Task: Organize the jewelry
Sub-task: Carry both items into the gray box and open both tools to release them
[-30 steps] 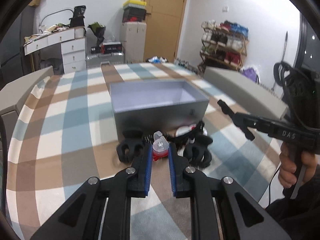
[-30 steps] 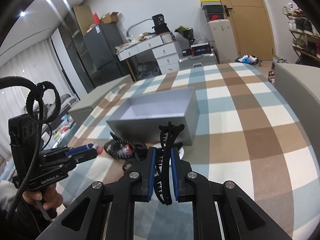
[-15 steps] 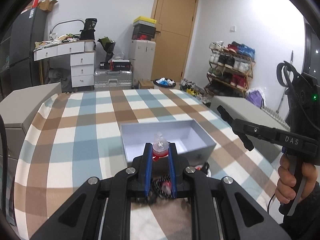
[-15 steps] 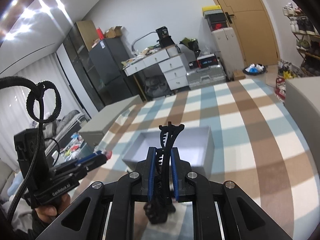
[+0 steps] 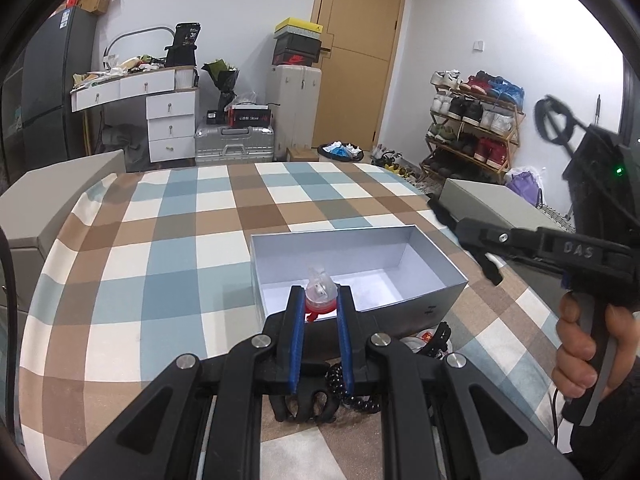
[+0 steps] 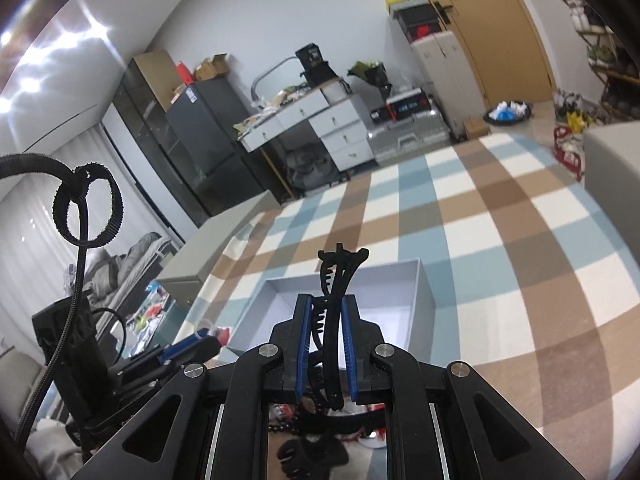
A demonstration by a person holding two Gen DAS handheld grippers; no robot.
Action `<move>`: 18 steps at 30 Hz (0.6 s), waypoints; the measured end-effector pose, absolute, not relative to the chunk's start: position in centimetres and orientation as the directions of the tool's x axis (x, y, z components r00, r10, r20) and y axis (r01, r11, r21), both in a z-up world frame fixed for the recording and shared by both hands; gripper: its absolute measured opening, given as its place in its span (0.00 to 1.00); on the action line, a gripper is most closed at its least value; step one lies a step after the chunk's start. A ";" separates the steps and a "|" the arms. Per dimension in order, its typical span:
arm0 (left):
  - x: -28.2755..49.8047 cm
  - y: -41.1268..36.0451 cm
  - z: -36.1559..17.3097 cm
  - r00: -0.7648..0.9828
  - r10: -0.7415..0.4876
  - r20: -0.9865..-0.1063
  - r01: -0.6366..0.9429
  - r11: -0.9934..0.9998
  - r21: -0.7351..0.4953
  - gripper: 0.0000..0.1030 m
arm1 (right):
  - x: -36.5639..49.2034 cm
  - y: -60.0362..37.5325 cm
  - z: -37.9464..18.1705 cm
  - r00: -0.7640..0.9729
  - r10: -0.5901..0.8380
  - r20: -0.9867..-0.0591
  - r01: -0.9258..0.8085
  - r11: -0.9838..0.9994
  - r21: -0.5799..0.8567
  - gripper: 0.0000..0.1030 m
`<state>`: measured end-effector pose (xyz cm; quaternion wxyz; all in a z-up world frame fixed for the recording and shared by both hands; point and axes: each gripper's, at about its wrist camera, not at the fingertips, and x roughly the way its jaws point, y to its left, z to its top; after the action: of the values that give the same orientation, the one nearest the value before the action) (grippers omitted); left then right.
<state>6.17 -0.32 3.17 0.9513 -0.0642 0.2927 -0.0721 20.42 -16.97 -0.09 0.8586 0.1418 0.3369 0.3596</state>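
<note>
Left gripper (image 5: 320,312) clamped on a small clear-and-red trinket (image 5: 319,294), which sits between the blue pads (image 5: 297,340) at the fingertips and pokes out past them; exact kind of trinket unclear. Just beyond the fingertips, the open grey box (image 5: 436,308), white inside, on the checked tablecloth (image 5: 168,240). Under the left fingers, on the near side of the box: a black claw clip (image 5: 304,406), a string of dark beads (image 5: 356,398), further small pieces partly hidden. Right gripper (image 6: 326,320) closed on a black toothed hair clip (image 6: 334,300), gripped upright between its blue pads (image 6: 347,344), upper end reaching above the fingertips, lower end hanging below them. Same box (image 6: 420,288) lies ahead of the right fingertips. Below the right fingers a second black claw clip (image 6: 308,456) and beads (image 6: 286,426) on the cloth. Each gripper shows in the other's view: the right one (image 5: 460,236) off to the right of the left fingers, the left one (image 6: 216,338) low to the left of the right fingers
</note>
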 end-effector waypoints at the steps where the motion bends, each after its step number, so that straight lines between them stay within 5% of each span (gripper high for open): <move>1: 6.3 -0.4 3.2 0.816 -0.180 -0.549 0.103 0.980 -0.168 0.10 | 20.7 -17.0 -0.3 0.508 0.717 -0.477 -0.515 0.697 0.499 0.14; 18: 9.5 -1.6 2.5 0.796 -0.116 -0.594 0.062 0.992 -0.112 0.10 | 23.0 -16.9 -2.4 0.494 0.739 -0.459 -0.418 0.664 0.620 0.14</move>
<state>9.53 -1.59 2.51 0.9467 -0.0433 0.3158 -0.0470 23.01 -16.89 -2.40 0.8358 0.2196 0.3653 0.3461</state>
